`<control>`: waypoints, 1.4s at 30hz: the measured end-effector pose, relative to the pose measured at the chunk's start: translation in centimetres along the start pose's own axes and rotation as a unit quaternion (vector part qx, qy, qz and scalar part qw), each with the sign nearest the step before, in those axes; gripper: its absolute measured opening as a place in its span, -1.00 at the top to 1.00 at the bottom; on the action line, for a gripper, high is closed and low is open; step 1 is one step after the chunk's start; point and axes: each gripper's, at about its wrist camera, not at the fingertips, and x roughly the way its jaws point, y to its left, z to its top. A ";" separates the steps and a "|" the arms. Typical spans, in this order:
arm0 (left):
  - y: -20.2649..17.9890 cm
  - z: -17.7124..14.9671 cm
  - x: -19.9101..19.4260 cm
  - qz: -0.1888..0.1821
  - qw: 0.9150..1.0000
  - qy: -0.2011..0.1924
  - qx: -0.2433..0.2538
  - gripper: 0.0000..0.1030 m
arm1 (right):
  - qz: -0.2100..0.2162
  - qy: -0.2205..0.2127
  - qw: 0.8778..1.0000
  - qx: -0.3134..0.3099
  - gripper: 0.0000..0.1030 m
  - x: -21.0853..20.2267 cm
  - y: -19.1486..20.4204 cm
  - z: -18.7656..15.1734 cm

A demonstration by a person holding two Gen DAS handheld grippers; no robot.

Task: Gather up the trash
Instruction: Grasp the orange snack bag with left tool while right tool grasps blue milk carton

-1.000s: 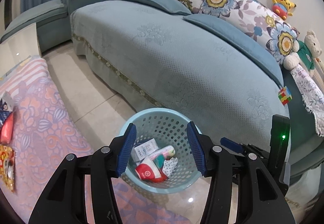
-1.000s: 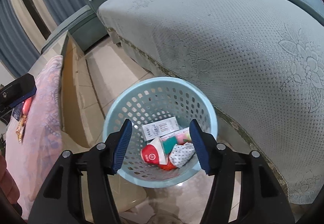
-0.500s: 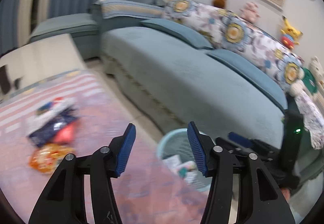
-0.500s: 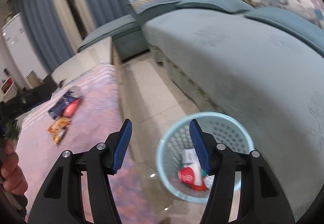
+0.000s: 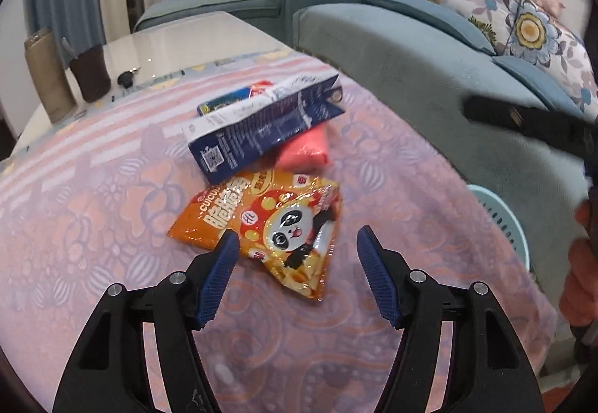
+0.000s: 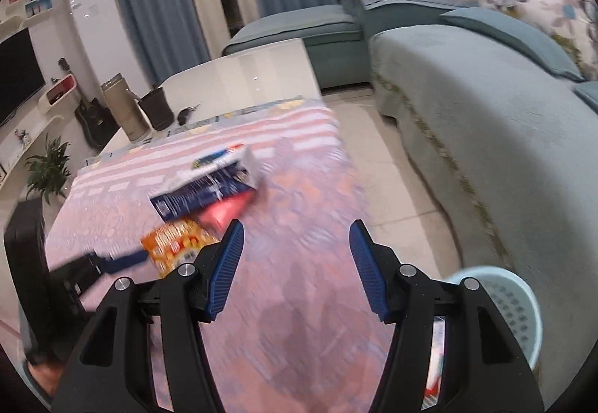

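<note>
Left gripper (image 5: 295, 256): jaws wide, empty, above the crinkly orange panda snack bag (image 5: 269, 226).
Right gripper (image 6: 295, 259): jaws wide, empty, over the pink patterned tabletop (image 6: 299, 301).
Left to collect: snack bag, dark blue rectangular carton (image 5: 261, 129), flat red packet (image 5: 306, 147) under it.
Done: pale blue perforated plastic basket (image 6: 515, 301) on the floor beside the tabletop seems to hold some trash.
Progress: partway, judging by these.

Ahead of the jaws, the orange snack bag (image 5: 261, 226) reads "CUICUI", perhaps cut off; the blue carton (image 5: 261, 129) bears a QR code.
</note>
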 end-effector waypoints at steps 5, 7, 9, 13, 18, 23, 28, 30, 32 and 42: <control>0.2 -0.8 1.2 0.018 1.000 0.011 0.014 -0.41 | 0.019 0.019 1.000 -0.003 -0.07 4.1 1.2 1.8; 0.6 -1.1 1.7 0.027 0.999 0.022 0.015 -0.33 | 0.023 0.026 0.999 -0.008 -0.07 5.8 2.0 2.5; 1.1 -1.4 2.0 0.031 0.999 0.027 0.010 -0.22 | 0.028 0.030 0.999 -0.014 -0.07 7.1 2.5 3.0; 1.8 -1.4 1.5 0.036 0.999 0.022 0.009 0.19 | 0.038 0.040 0.998 -0.013 -0.07 9.0 2.8 3.6; 3.6 -1.6 0.0 0.024 1.000 0.016 -0.010 0.63 | 0.063 0.060 0.996 -0.025 0.30 10.2 4.1 3.1; 6.5 -2.5 -3.3 0.037 0.998 -0.008 -0.056 0.69 | 0.073 0.061 0.994 -0.054 0.54 9.1 6.6 1.5; 10.8 -4.0 -6.6 0.078 0.990 -0.033 -0.108 0.69 | 0.094 0.060 0.990 -0.089 0.54 7.2 10.1 0.1; 12.6 -4.5 -7.5 0.091 0.987 -0.039 -0.129 0.69 | 0.105 0.063 0.986 -0.110 0.54 6.5 11.8 -0.6; 13.9 -4.9 -8.1 0.093 0.984 -0.045 -0.148 0.69 | 0.121 0.067 0.981 -0.134 0.54 5.6 13.7 -1.2; 15.5 -6.2 -8.9 0.078 0.980 -0.061 -0.171 0.69 | 0.110 0.066 0.981 -0.143 -0.12 4.4 14.9 -0.9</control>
